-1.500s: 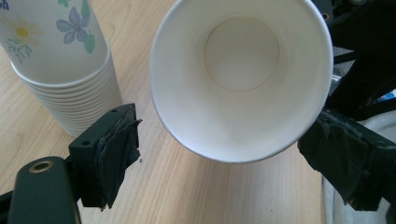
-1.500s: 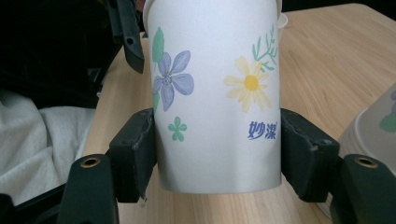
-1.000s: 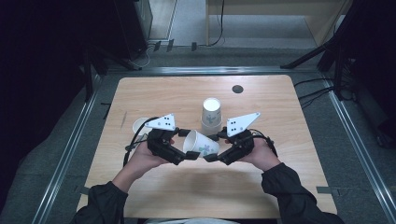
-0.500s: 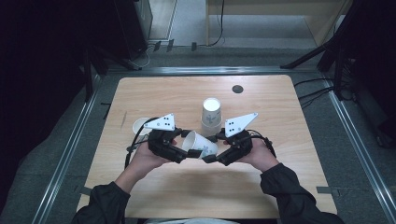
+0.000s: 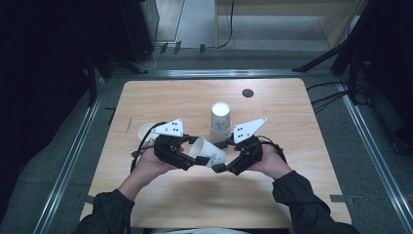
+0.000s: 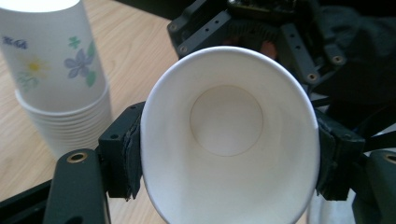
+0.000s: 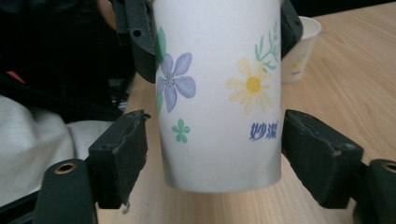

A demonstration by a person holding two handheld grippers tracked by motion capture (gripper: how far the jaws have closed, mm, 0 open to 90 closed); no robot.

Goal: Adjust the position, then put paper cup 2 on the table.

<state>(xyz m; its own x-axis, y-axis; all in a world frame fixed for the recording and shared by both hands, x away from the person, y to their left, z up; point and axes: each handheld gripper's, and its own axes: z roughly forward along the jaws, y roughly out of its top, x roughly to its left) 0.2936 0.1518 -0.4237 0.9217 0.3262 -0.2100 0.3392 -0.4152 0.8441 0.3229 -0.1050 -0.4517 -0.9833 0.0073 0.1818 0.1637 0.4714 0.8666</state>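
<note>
high view: a paper cup (image 5: 207, 152) lies on its side above the table (image 5: 292, 112), held between the left gripper (image 5: 187, 157) and the right gripper (image 5: 220, 163), its mouth toward the left and its base toward the right. behind it stands a stack of cups (image 5: 220, 122), upside down, and a single cup (image 5: 146, 132) sits just beyond the left hand (image 5: 153, 165); a small dark disc (image 5: 248, 92) lies near the far edge. left gripper view: the camera looks straight into the cup's open mouth (image 6: 229, 135); both jaws press on the rim, which is squeezed into an oval, so this claw is clamped on the cup. the stack (image 6: 56, 79) rises at upper left, and the other gripper shows behind the cup. right gripper view: the flower-printed wall of the cup (image 7: 219, 93) hangs between the two jaws, with a visible gap on each side near the base, so this claw stands wide and does not grip. the single cup (image 7: 299, 51) stands upright at upper right on the table.
</note>
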